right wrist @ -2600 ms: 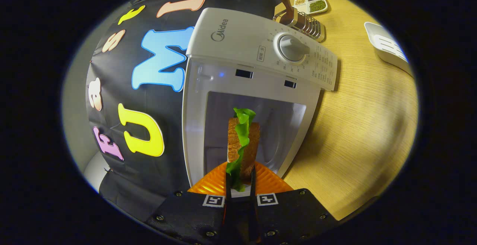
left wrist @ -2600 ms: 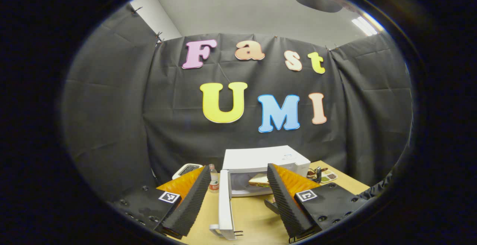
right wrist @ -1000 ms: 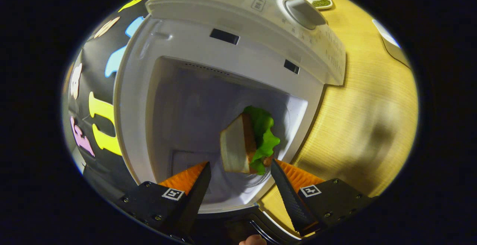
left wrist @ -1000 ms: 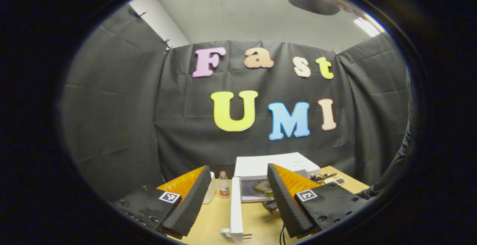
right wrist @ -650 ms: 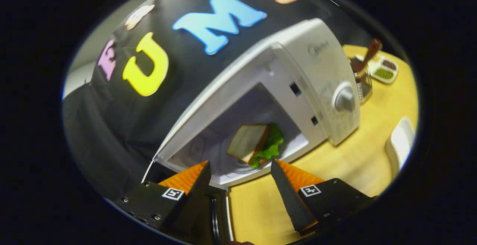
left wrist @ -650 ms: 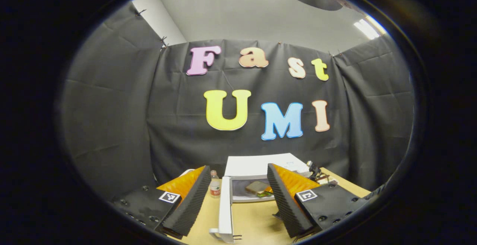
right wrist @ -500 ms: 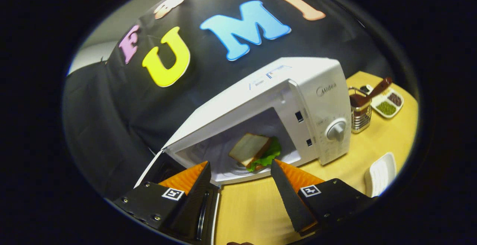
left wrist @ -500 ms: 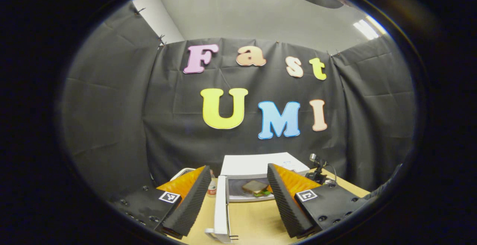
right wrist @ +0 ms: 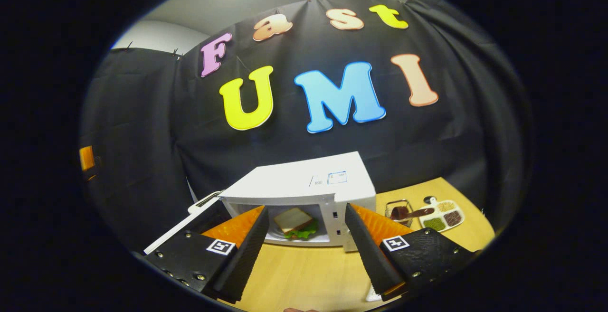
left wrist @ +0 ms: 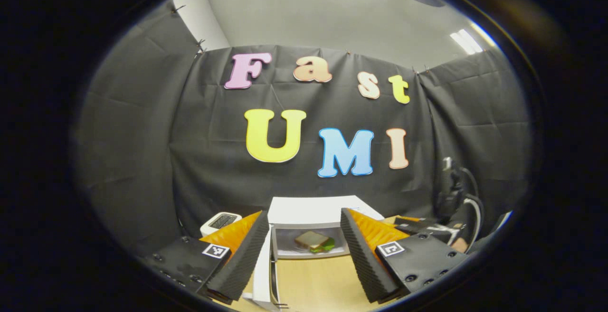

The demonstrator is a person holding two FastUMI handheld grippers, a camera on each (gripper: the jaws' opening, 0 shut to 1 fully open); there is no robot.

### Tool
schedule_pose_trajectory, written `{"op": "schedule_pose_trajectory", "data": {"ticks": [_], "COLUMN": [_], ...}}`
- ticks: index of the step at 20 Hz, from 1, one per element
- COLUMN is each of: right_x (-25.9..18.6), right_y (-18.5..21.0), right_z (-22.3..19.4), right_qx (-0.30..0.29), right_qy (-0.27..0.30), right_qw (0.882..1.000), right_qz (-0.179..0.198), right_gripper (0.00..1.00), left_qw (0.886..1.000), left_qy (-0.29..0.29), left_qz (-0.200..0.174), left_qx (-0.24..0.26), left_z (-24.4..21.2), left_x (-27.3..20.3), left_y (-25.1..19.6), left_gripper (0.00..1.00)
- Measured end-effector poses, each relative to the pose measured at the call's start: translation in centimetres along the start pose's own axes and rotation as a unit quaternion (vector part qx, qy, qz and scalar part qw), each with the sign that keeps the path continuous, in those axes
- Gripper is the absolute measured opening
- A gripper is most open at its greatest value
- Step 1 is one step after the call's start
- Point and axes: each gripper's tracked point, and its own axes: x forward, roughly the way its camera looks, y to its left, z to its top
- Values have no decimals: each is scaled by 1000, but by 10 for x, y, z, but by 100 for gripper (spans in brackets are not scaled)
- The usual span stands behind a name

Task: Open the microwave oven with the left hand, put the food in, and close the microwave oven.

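The white microwave (left wrist: 314, 210) stands at the back of the wooden table with its door (left wrist: 262, 274) swung open to the left. A sandwich (left wrist: 313, 241) with green lettuce lies flat inside the cavity. My left gripper (left wrist: 304, 213) hangs open, back from the oven, with the door's edge just by its left finger. In the right gripper view the microwave (right wrist: 304, 184) and the sandwich (right wrist: 295, 223) sit well ahead of my right gripper (right wrist: 306, 208), which is open and holds nothing. The door (right wrist: 190, 226) juts out at the lower left there.
A wire utensil holder (right wrist: 398, 212) and a divided dish (right wrist: 444, 219) of condiments stand right of the microwave. A white scale-like device (left wrist: 219, 221) sits to its left. The other gripper (left wrist: 427, 229) and a hand show at the right of the left gripper view. Bare table (right wrist: 304, 269) lies before the oven.
The right gripper let go of the sandwich inside the microwave, then pulled back and levelled out. The left gripper's view drifted, so the door now sits beside its left finger.
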Motion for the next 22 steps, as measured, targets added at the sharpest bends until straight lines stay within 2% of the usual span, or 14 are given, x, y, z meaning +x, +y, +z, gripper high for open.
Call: {"op": "schedule_pose_trajectory", "data": {"ticks": [3, 6, 7, 9, 12, 16, 17, 18, 20, 21, 22], "right_x": [-47, -76, -84, -99, -112, -118, -117, -116, -114, -115, -115], "right_y": [-10, -24, -28, -33, -28, -23, -23, -22, -19, -17, -16], "right_z": [47, 70, 77, 84, 89, 87, 87, 85, 81, 83, 84], "right_qx": [-1, -17, -34, -58, -65, -60, -59, -58, -52, -50, -49], "right_qy": [-30, -53, -65, -80, -91, -83, -83, -81, -76, -77, -78], "right_qw": [999, 996, 995, 991, 990, 992, 992, 992, 993, 994, 994], "right_qz": [-34, -65, -73, -87, -88, -76, -74, -73, -68, -64, -62], "right_gripper": [96, 96, 96, 97, 96, 96, 97, 97, 97, 96, 96], "left_qw": [1000, 1000, 1000, 1000, 999, 999, 1000, 999, 1000, 999, 999], "left_qy": [-4, -5, -7, -9, -10, -7, -5, -2, 1, 18, 29], "left_qz": [-5, -9, -12, -17, -26, -31, -29, -31, -2, -17, -9], "left_qx": [1, -6, -5, 2, 16, 10, 11, 14, 29, 27, 30], "left_z": [-1, -3, -2, -1, -2, -6, -7, -11, -20, -29, -39], "left_x": [6, 8, 8, 11, 9, 2, 0, -3, -9, -15, -25], "left_y": [-6, -10, -12, -17, -28, -32, -29, -27, -5, -5, 5], "left_gripper": [96, 96, 99, 96, 96, 96, 89, 68, 27, 6, 7]}}
